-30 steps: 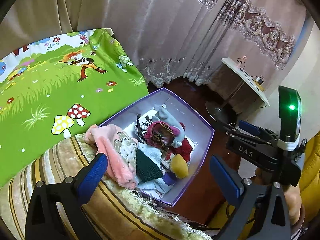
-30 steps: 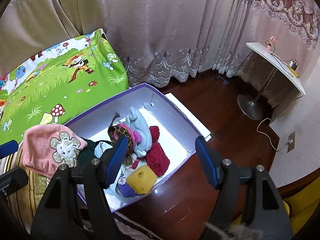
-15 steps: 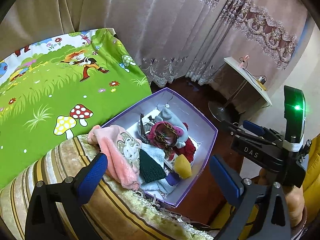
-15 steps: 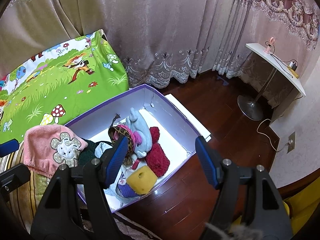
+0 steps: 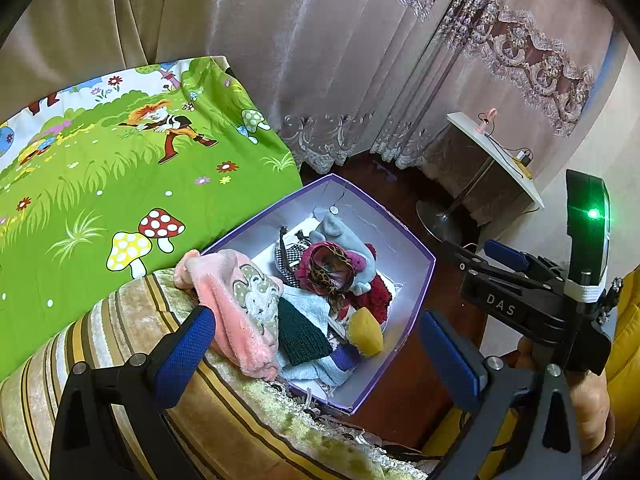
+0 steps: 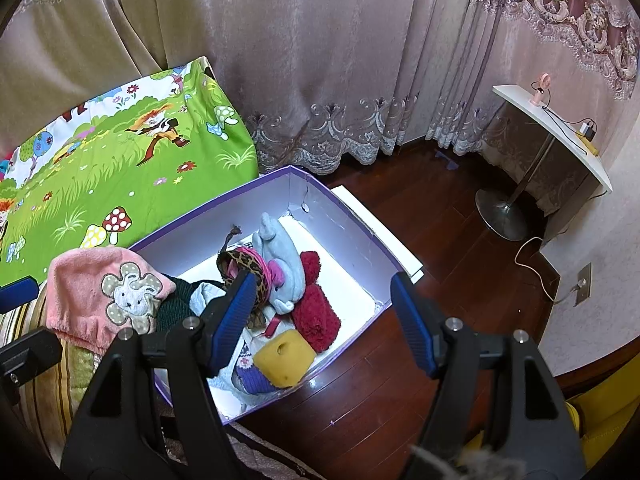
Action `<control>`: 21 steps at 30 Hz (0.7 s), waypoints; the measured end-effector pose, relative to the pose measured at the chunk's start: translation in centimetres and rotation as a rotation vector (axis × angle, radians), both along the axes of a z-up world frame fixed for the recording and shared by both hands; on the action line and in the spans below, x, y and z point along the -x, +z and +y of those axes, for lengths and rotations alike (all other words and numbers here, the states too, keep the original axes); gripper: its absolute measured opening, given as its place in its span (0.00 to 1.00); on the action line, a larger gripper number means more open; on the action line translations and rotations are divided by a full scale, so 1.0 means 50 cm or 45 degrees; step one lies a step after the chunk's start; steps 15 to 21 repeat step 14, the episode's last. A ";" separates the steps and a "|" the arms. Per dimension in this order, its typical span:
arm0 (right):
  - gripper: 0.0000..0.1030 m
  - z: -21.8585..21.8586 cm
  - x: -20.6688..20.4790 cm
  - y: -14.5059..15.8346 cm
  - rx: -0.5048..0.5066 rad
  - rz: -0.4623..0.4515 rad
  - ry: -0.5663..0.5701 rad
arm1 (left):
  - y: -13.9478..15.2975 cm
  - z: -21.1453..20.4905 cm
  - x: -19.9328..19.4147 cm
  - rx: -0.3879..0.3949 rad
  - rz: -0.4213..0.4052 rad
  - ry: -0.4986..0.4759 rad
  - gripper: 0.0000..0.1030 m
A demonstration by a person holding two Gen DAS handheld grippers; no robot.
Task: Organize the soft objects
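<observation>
From the left wrist view, your left gripper (image 5: 316, 344) hangs with jaws apart and empty above the pink plush hat (image 5: 236, 304), which drapes over the striped cushion (image 5: 132, 328) at the rim of the purple box (image 5: 416, 292); take the hat by its thick folded edge, not the flower patch. From the right wrist view, your right gripper (image 6: 324, 320) is likewise spread and empty over the box, where the grey dolphin toy (image 6: 280, 268), red plush (image 6: 316, 312) and yellow sponge (image 6: 284, 360) lie heaped, so I judge you should drop the hat in the bare white corner.
</observation>
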State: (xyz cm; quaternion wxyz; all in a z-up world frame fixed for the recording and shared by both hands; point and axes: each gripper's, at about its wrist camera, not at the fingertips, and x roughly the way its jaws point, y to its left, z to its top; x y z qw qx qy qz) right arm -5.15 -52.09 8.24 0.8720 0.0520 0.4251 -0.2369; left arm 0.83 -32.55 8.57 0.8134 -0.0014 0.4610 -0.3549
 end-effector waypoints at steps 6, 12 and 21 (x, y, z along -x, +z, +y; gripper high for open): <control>0.71 -0.001 0.004 -0.004 -0.003 -0.001 -0.007 | -0.001 -0.005 0.004 -0.012 -0.006 -0.012 1.00; 0.71 -0.007 0.005 -0.006 -0.009 0.000 -0.015 | -0.001 -0.010 0.010 0.016 -0.052 -0.026 1.00; 0.71 -0.009 0.007 -0.008 -0.011 0.002 -0.018 | 0.005 -0.014 0.012 0.015 -0.076 -0.034 1.00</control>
